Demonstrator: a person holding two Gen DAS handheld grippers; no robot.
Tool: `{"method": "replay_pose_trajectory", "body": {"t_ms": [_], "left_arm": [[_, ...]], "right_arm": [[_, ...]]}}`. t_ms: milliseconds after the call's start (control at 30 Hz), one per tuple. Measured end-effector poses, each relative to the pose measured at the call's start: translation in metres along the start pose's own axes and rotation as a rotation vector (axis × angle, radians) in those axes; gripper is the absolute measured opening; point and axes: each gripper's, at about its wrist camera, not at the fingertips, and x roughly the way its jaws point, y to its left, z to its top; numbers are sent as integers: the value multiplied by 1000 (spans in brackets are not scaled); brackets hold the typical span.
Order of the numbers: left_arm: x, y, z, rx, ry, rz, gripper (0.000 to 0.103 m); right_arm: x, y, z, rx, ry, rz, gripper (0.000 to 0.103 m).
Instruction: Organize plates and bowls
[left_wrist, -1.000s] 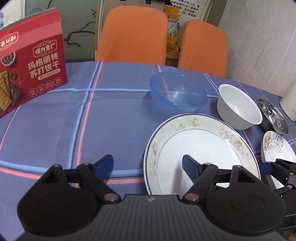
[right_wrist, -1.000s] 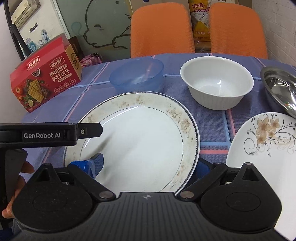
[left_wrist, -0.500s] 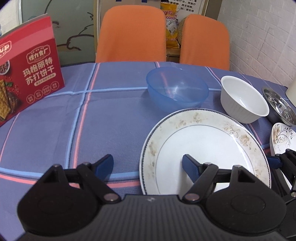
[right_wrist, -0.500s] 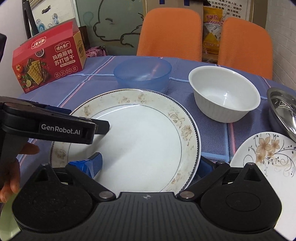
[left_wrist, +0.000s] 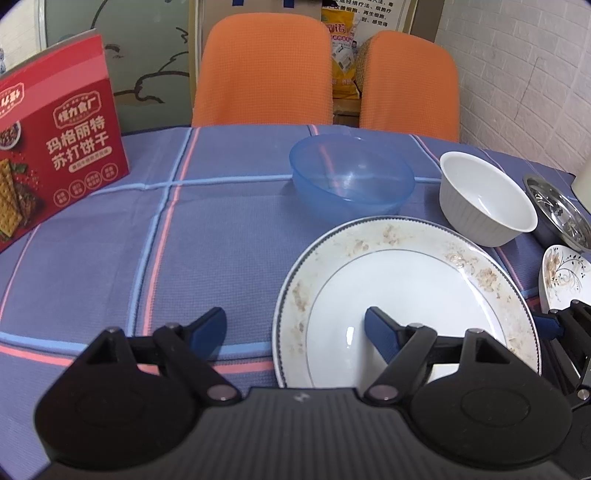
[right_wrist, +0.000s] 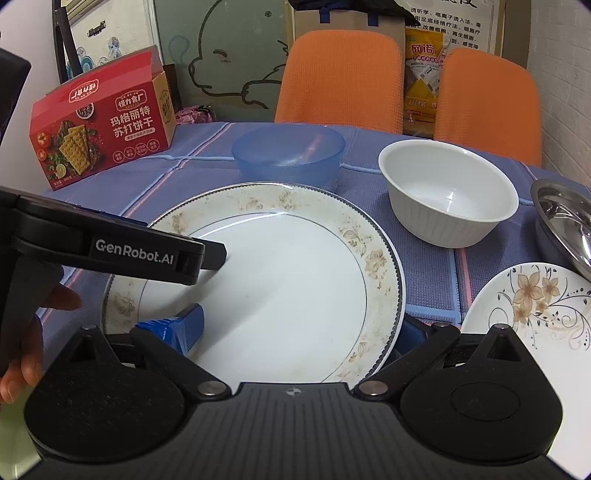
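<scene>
While the big rimmed plate (right_wrist: 280, 280) sits tilted over the checked tablecloth (left_wrist: 110, 258), just in front of the blue bowl (right_wrist: 288, 155), the right gripper (right_wrist: 295, 325) straddles its near edge, one pad above, one below the right rim; whether it's clamped, cannot tell. Left gripper (left_wrist: 295, 332) gapes wide, gripping nothing, its left edge between the jaws. Best move, I'd judge: keep plate level, carry it toward the flowered plate (right_wrist: 532, 306), clear of the white bowl (right_wrist: 447, 192).
</scene>
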Motion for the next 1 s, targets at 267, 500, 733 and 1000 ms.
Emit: {"method": "replay_pose_trajectory", "body": {"t_ms": [267, 500, 733, 1000], "left_arm": [[0, -16, 0, 32, 11, -40, 67], [-7, -18, -4, 34, 4, -45, 65], [-37, -22, -10, 46, -53, -30, 64], [-93, -27, -55, 53, -88, -26, 64]], "right_arm": [[-2, 8, 2, 60, 25, -7, 91], [-6, 5, 3, 119, 33, 13, 91], [-26, 15, 0, 82, -28, -6, 91], [-69, 33, -19, 72, -70, 21, 91]]}}
